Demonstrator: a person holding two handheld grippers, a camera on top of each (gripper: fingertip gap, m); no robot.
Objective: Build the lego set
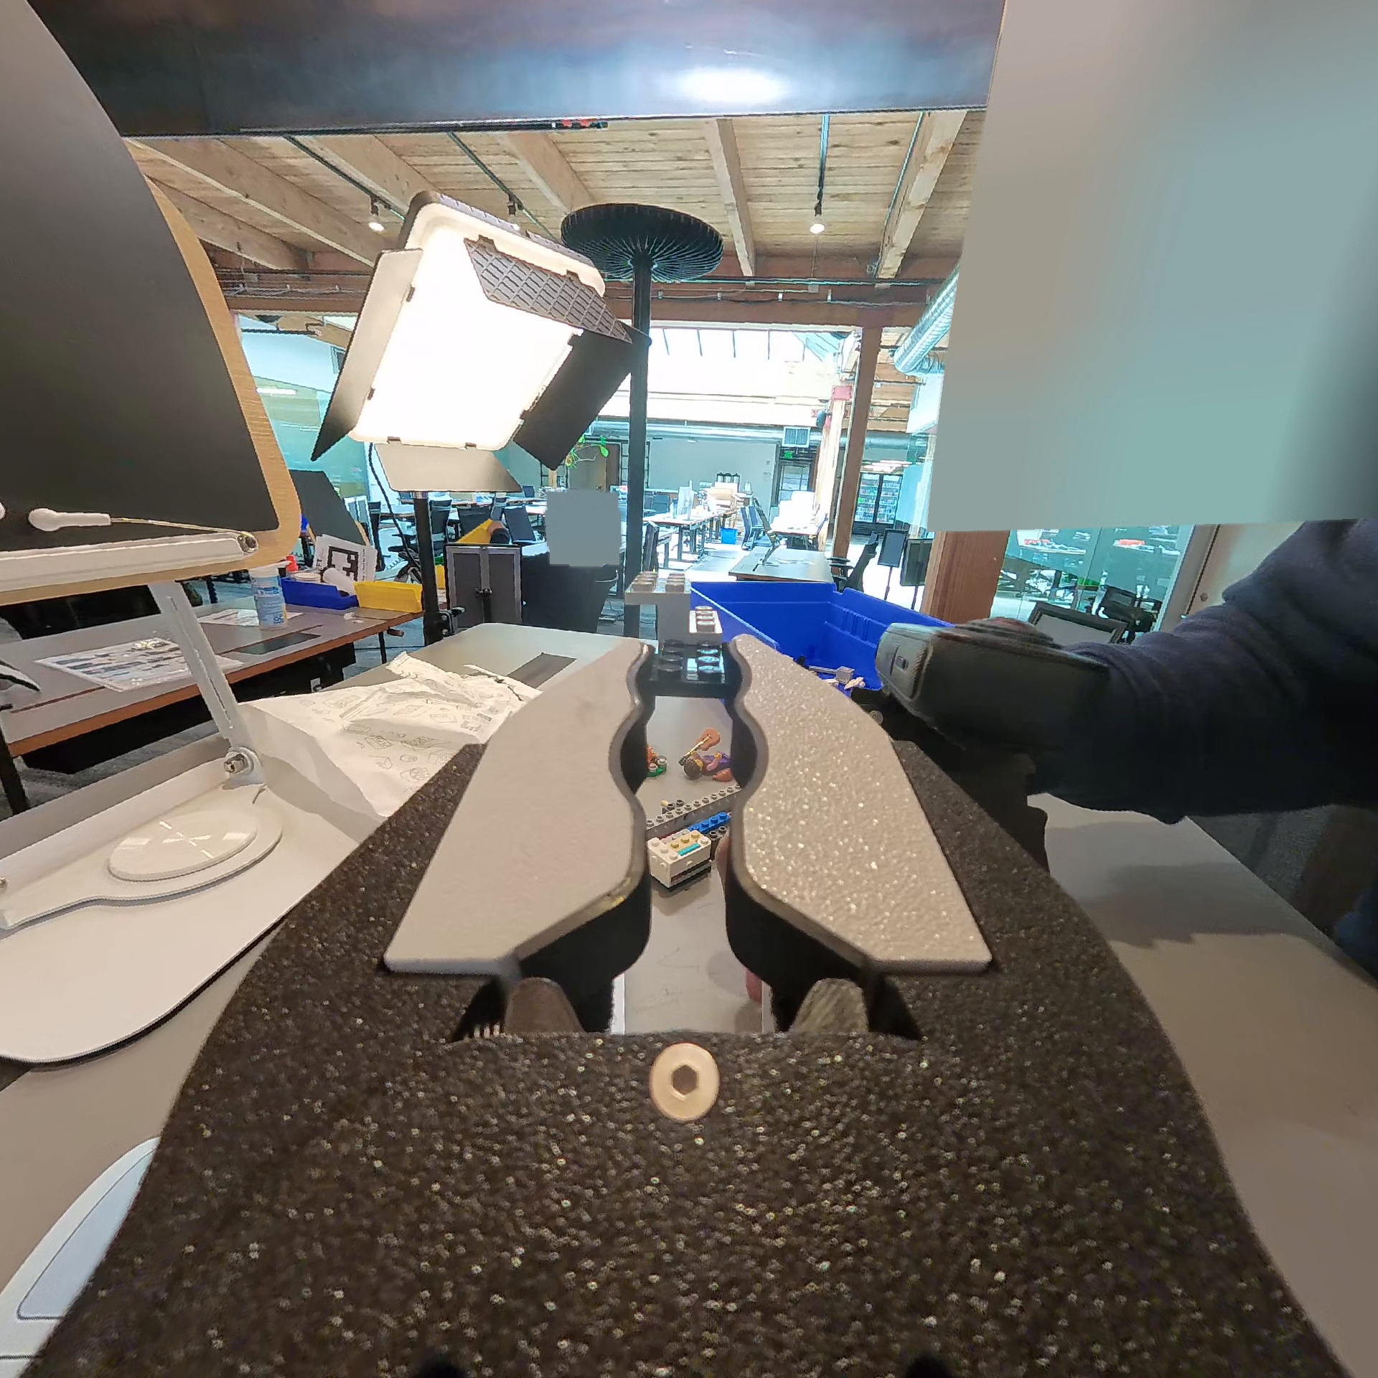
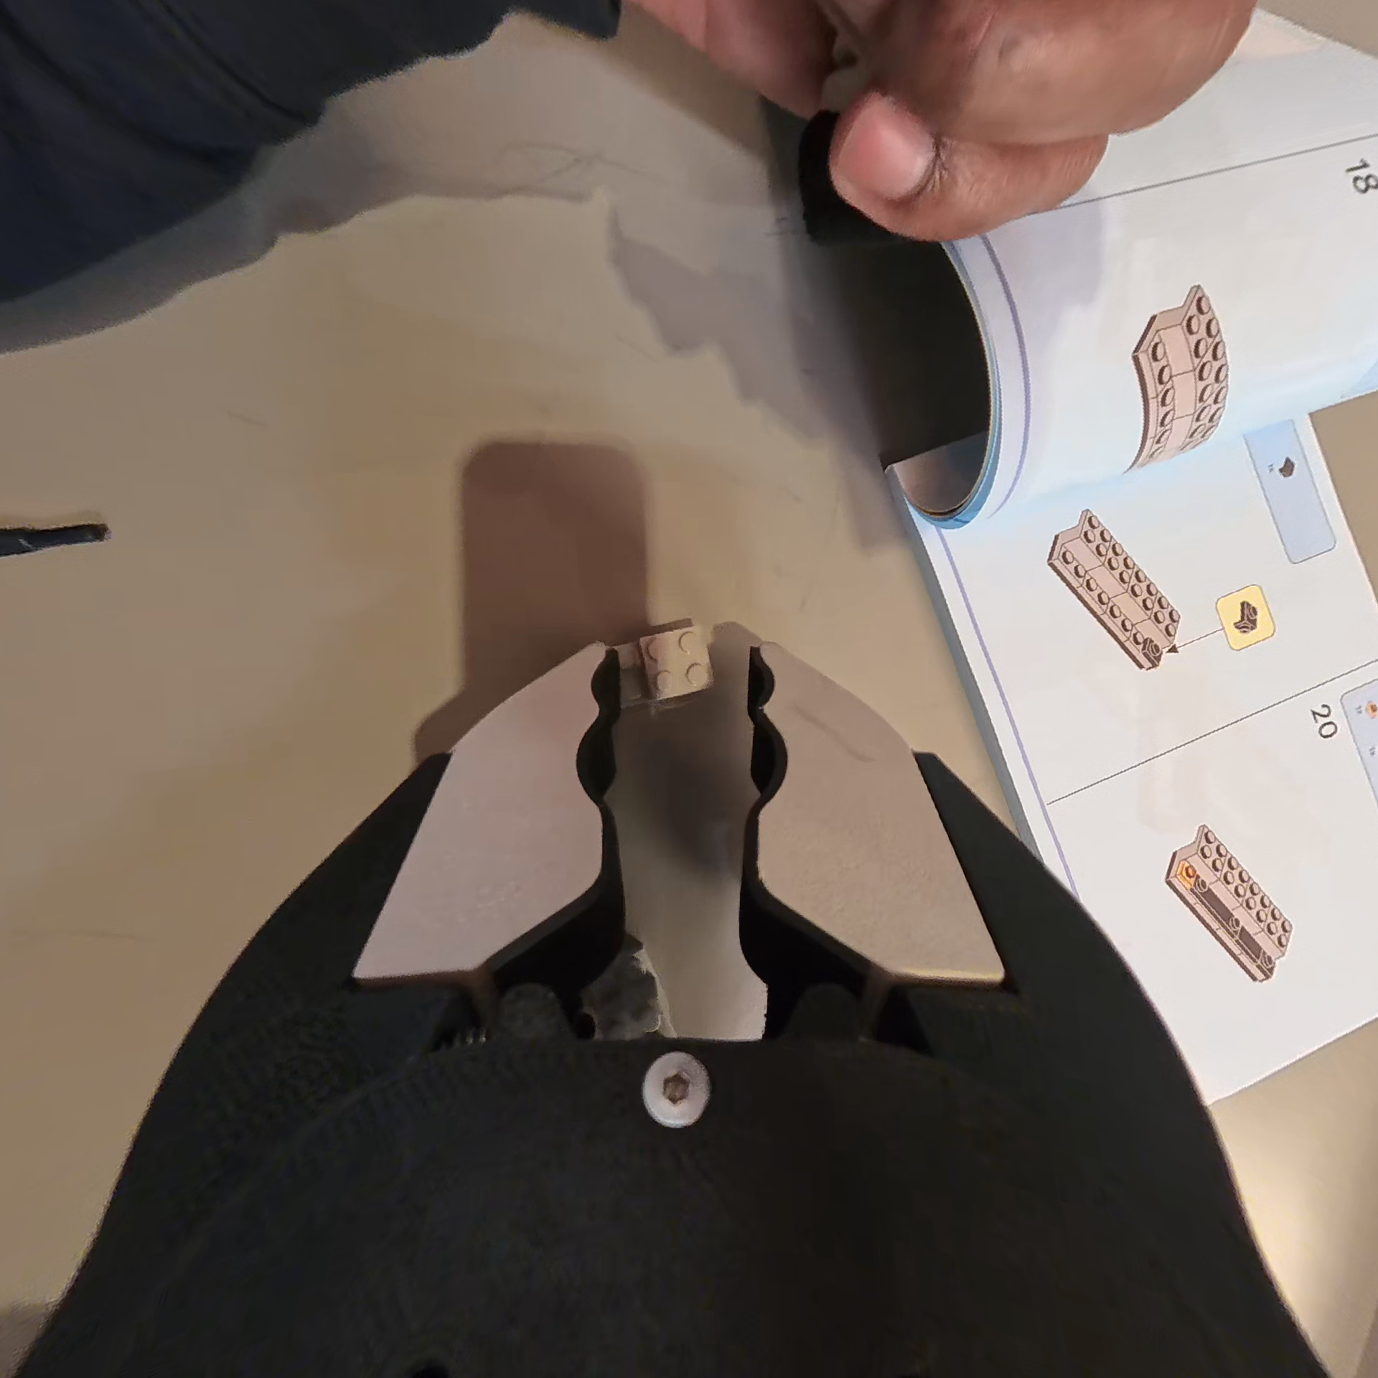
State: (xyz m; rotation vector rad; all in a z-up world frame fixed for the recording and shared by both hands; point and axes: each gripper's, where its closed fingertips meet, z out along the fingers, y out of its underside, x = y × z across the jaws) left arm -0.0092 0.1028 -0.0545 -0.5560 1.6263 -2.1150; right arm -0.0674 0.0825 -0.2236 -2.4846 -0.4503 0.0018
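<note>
A: What sits at the right gripper (image 2: 682,656)?

B: A small tan four-stud brick (image 2: 675,666) lying on the beige table (image 2: 298,447). It stands between the fingers, close against the one at nine o'clock, with a clear gap to the one at three o'clock. So the jaws are apart and nothing is clamped.

A: And the left gripper (image 1: 690,660)?

B: Its jaws are pressed on a black studded plate (image 1: 690,664), one finger on each side edge. The plate carries a small grey brick stack (image 1: 671,604) rising toward twelve o'clock, all of it lifted off the table.

A: What does that suggest about the moment?

B: I'd judge the built piece is held steady while a loose brick is being framed. Closing on it would need the fingers centred, since the brick sits off to one side.

A: What is around them?

B: At two o'clock in the right wrist view, an open instruction booklet (image 2: 1118,671) with a curled page, and a hand (image 2: 969,89) at one o'clock pinching something black. In the left wrist view, toy figures (image 1: 697,760) and a small multicoloured brick assembly (image 1: 682,854) lie on the table below.

A: Any containers?

B: A blue bin (image 1: 790,619) at one o'clock, holding a few small loose pieces; most of its inside is hidden. A torn white paper bag (image 1: 388,723) lies at ten o'clock, contents unseen.
</note>
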